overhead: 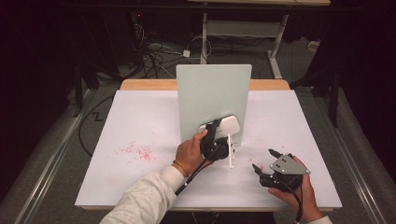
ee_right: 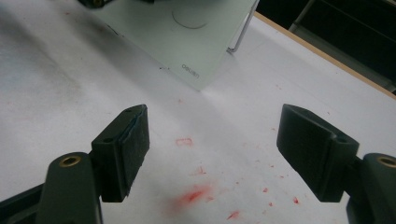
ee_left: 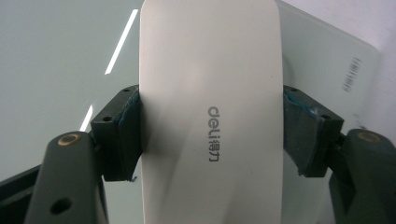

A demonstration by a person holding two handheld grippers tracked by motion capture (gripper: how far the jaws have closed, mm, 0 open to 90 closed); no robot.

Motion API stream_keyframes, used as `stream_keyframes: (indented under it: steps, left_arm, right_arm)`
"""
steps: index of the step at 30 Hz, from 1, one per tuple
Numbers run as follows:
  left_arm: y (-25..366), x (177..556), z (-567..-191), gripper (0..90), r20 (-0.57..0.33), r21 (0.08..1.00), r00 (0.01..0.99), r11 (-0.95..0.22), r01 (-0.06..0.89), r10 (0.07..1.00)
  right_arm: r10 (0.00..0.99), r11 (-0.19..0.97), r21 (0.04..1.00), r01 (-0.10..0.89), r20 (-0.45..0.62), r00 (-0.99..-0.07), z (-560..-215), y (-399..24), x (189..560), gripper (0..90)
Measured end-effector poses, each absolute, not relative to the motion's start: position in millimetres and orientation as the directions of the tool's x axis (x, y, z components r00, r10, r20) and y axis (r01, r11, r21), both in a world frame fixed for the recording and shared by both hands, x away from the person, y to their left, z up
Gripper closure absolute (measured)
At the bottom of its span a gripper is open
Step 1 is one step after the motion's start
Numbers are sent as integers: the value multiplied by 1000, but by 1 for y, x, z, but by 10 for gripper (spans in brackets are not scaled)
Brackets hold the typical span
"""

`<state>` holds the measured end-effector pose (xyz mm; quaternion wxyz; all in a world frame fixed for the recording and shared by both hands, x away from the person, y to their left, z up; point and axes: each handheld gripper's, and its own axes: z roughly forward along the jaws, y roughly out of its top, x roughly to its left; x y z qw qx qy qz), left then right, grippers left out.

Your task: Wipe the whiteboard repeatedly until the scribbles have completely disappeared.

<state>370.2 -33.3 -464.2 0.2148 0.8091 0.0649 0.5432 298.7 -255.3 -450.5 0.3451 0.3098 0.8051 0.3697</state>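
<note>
**White eraser held against the upright board**

White paper covers your bench, marked with red smears at left. Your left tongs are clamped on a white eraser, jaws pressing its two long sides, and hold it against the lower part of the upright pale board. Your right tongs rest near the bench's front right, jaws wide apart over red flecks.

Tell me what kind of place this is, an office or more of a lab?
Probably a lab or test room: a white-covered table under a fixed camera, loose cables on the floor behind, and a person working with a hand-held left gripper and right gripper.
</note>
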Motion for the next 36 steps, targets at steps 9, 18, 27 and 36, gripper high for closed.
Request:
stream_keyframes:
  steps: [9,18,27,36]
  left_arm:
    - [-50,365,-490,290,871,331,441,-922,-201,217]
    - [-71,365,-502,291,894,288,418,-921,-264,160]
    - [-76,367,-498,290,922,238,367,-930,-281,125]
    - [-57,374,-474,291,909,343,327,-908,-242,256]
  right_arm:
    - [756,534,809,245,-328,-567,-451,-256,299,257]
    - [771,518,821,240,-326,-547,-448,-262,299,257]
    - [775,514,826,231,-332,-538,-446,-264,298,257]
    - [775,511,829,230,-328,-539,-446,-264,298,257]
